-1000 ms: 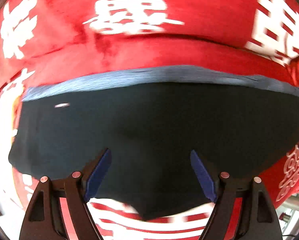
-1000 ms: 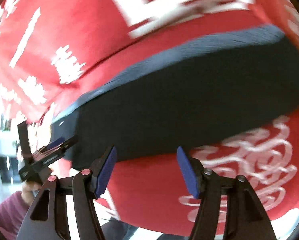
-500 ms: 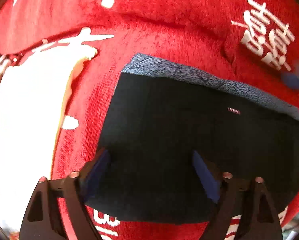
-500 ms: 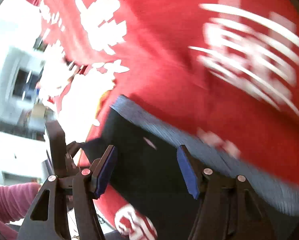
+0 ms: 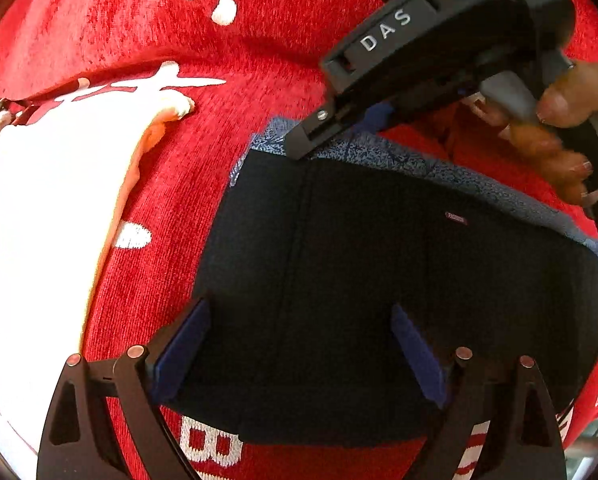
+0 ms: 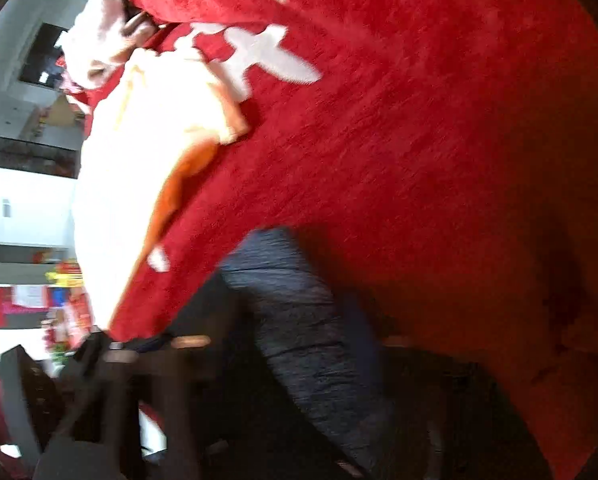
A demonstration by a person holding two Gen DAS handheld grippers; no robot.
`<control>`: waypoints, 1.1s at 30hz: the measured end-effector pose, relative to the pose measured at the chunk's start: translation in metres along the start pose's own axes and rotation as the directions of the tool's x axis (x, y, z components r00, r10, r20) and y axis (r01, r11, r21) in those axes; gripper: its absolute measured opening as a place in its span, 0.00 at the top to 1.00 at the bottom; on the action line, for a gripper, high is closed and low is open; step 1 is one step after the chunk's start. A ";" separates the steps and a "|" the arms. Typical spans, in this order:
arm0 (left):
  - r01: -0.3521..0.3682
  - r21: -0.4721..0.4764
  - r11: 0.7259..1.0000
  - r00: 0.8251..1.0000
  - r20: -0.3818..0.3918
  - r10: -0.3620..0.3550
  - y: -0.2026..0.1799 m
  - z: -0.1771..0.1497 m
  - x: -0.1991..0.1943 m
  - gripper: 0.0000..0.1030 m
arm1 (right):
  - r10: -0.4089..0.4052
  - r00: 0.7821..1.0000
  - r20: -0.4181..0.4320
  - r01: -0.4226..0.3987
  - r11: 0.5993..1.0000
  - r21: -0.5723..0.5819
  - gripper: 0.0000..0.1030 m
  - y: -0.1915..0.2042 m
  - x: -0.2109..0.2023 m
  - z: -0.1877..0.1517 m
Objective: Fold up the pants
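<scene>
Left wrist view: steeply down, close over the dark pants on the red blanket.
Right wrist view: tilted, very close, blurred; room at frame left.
Shared: pants' grey waistband, blanket, white cloth.

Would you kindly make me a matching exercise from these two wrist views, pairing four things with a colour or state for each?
Things:
1. pants
2. waistband
3. left gripper
4. blanket

Descriptions:
A. red with white characters
B. jaws spread wide above the dark fabric
C. blue-grey speckled strip along the far edge
D. black, lying flat on the blanket

Pairs: 1-D, 2-C, 3-B, 4-A
</scene>
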State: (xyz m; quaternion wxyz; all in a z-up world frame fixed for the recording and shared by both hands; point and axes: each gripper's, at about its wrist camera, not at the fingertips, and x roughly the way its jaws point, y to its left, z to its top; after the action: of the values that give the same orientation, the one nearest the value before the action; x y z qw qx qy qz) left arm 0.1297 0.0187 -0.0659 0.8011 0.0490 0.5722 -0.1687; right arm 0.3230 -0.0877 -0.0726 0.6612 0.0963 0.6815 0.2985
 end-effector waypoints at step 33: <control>-0.101 0.012 0.995 0.990 -0.096 0.101 0.008 0.045 0.016 0.01 | -0.330 0.881 0.338 0.060 0.787 0.614 0.49 -0.075 -0.149 -0.273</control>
State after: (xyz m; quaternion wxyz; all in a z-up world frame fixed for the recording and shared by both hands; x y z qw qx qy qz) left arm 0.1774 0.0105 -0.0669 0.7799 0.0887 0.6064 -0.1273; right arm 0.0968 -0.3022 -0.0014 0.7594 0.2857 0.5838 -0.0271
